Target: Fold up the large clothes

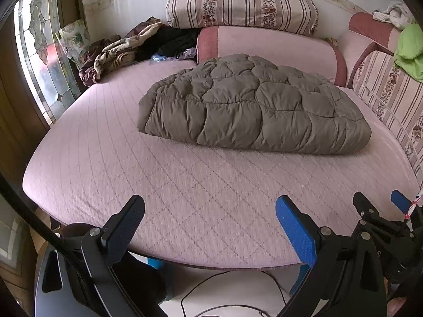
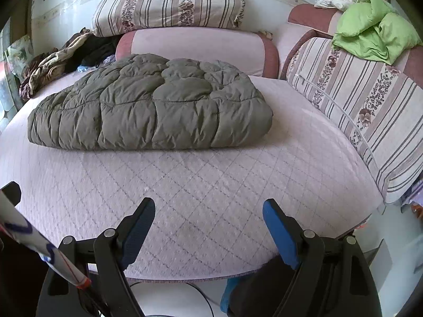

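An olive-grey quilted down coat [image 1: 251, 105] lies folded into a thick bundle on the pink quilted bed cover [image 1: 185, 185]; it also shows in the right wrist view [image 2: 148, 105]. My left gripper [image 1: 210, 211] is open and empty, held over the bed's near edge, well short of the coat. My right gripper [image 2: 208, 214] is open and empty too, over the near edge; its fingers [image 1: 370, 206] show at the right of the left wrist view.
Striped floral cushions [image 2: 169, 5] and pink bolsters [image 2: 195, 45] line the back and right. A heap of brown and black clothes [image 1: 124, 47] lies at the back left. A green garment [image 2: 372, 34] sits on the right cushion. A cable [image 1: 211, 280] runs on the floor below.
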{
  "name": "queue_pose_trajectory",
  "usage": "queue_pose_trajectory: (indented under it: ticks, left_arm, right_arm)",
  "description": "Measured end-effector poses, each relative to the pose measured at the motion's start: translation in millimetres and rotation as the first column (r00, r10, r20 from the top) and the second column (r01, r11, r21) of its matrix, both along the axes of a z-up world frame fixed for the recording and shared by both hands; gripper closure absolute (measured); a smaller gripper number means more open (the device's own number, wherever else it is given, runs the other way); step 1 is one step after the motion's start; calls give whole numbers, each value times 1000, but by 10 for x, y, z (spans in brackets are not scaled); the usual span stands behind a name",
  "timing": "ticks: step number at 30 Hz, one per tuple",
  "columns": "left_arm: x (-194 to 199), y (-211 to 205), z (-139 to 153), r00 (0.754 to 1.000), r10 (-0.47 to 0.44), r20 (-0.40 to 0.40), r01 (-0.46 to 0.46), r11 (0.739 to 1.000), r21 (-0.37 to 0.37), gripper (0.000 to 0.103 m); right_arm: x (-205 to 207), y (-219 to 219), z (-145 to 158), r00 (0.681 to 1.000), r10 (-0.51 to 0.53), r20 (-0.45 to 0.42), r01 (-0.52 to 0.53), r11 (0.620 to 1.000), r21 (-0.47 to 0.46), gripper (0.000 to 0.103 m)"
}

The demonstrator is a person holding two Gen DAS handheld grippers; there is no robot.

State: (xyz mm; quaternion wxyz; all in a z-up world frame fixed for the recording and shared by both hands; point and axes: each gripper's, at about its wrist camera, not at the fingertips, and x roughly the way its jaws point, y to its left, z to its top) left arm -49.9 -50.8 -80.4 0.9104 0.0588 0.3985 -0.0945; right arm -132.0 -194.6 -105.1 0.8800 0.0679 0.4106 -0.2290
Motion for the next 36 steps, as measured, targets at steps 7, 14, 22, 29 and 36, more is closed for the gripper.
queue_pose_trajectory:
  ticks: [7,14,22,29,36]
  left_arm:
    - [-11,8,-38,1000,1,-15,-1,1000,0,4]
    - [-23,29,-54,1000,4,-23,-4,1000,-1,4]
    - [-35,32,-73,999,1,-33,-2,1000,-3,4]
    - [-43,10,-110,999,-3,-41,3,1000,4,4]
    - [-28,-26,-156,998,-2,-55,3,1000,17,4]
  right_arm:
    - [-12,54,-1,1000,10,-8,-10,1000,-15,16]
    - [-22,91,-27,1000,17,-20,-18,1000,-23,15]
    - [-19,125,-41,999,24,-27,-24,999,-25,15]
    - [15,64,-47,999,15,-33,-15,1000,-3,15]
    - [100,38,10,999,26,-21,-27,999,-28,15]
